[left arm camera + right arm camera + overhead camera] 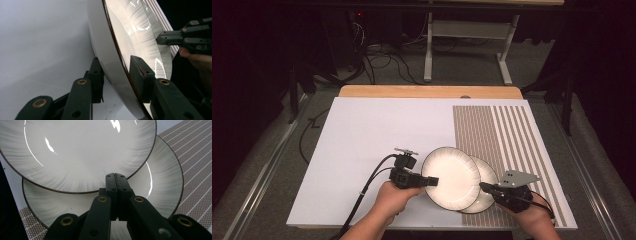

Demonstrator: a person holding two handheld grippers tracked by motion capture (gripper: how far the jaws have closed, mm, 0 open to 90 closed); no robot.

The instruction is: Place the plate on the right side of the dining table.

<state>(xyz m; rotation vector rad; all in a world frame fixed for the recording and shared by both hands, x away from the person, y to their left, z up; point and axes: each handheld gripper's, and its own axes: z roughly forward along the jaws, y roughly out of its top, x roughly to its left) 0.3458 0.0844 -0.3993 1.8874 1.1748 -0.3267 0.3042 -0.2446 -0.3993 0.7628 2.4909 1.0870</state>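
Near the front edge of the tabletop (362, 130), two white, dark-rimmed plates overlap where the plain white sheet meets the striped mat (507, 135). Your left gripper (432, 181) comes in from the left and straddles the left rim of the upper plate (451, 176); seen from the left gripper view, one pad sits under the rim and the other over it, touching or nearly touching the edge of the upper plate (112, 50), so the gripper appears to pinch that rim. Your right gripper (484, 187) has its jaws pressed together with nothing between them, its tip resting at the right-hand rim where the upper plate overlaps the lower plate (486, 181). From the right gripper view, the closed tip (116, 178) meets the upper plate's near edge, with the lower plate (160, 185) showing beneath and beyond it.

The upper plate lies directly ahead of the left gripper, to its right, and tilts: its left edge looks lifted off the tabletop while its right side leans on the lower plate. Being round, it has no long axis; its face points up and slightly toward the right. The left hand (394, 197) is the one with the hold, so any lift or slide likely falls to it, with the right tip steadying the stack.
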